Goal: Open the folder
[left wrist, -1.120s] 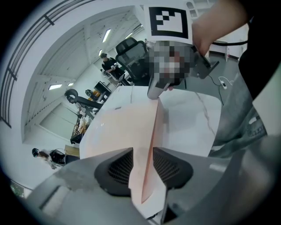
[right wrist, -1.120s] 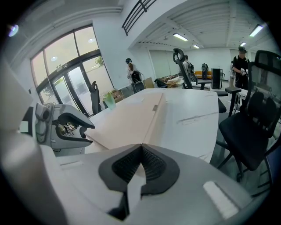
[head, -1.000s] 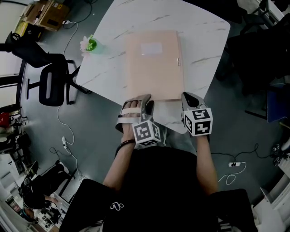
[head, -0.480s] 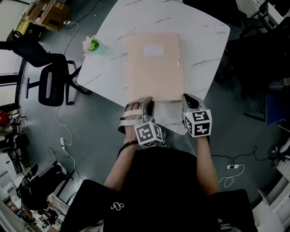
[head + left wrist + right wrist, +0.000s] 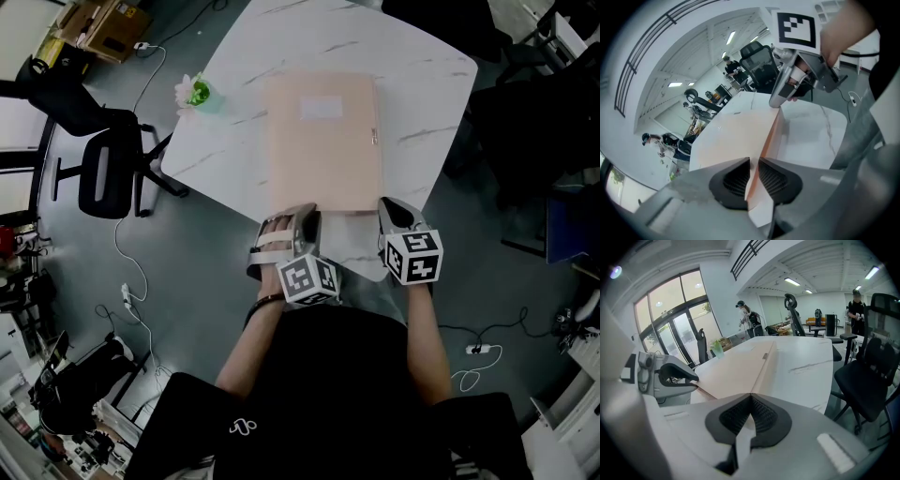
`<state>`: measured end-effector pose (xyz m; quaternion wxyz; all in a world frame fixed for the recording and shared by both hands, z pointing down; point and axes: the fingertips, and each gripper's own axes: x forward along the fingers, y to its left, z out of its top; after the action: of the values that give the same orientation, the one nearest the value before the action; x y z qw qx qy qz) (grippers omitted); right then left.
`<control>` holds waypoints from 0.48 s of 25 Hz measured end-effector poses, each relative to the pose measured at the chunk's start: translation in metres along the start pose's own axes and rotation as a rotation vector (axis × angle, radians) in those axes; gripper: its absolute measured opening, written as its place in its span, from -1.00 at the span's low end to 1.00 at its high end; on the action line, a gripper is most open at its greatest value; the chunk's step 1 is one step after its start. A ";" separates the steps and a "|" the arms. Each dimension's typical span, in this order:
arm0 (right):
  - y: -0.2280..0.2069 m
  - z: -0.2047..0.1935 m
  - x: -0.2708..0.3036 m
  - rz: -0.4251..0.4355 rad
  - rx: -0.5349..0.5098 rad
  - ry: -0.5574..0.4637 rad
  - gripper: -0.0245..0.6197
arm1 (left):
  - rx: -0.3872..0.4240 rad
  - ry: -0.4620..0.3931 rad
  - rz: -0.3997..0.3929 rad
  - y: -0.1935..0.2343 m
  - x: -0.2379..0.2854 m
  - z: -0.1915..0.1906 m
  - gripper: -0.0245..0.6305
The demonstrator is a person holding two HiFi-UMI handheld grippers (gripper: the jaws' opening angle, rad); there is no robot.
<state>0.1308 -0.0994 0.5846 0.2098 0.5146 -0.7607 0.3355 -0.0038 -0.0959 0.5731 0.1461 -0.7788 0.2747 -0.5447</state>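
My left hand-held gripper (image 5: 753, 163) has just been closing its jaws, and its ribbed pads pinch the near edge of the pale peach folder (image 5: 323, 141), close to the folder's near left corner. My right hand-held gripper (image 5: 751, 398) has its jaws together, tips just at the folder's near right corner. The folder lies closed and flat on the white marbled desk (image 5: 427, 84), with a pale label on its far half. Left of the folder's far end stands a small green cup with a flower (image 5: 194, 92). Further left, off the desk, is a black office chair (image 5: 108, 173).
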 end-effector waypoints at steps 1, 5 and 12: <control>0.000 0.000 0.000 0.001 0.003 -0.001 -0.92 | -0.021 0.000 -0.006 0.001 0.000 0.000 -0.73; -0.001 0.001 0.000 0.008 0.010 -0.003 -0.92 | -0.061 -0.007 -0.008 0.005 -0.003 -0.003 -0.74; -0.001 0.000 0.000 0.007 -0.005 0.003 -0.92 | -0.178 -0.061 0.021 0.012 -0.013 -0.004 -0.76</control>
<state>0.1318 -0.0999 0.5848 0.2109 0.5111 -0.7629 0.3351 -0.0138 -0.0975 0.5585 0.0902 -0.8020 0.3257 -0.4926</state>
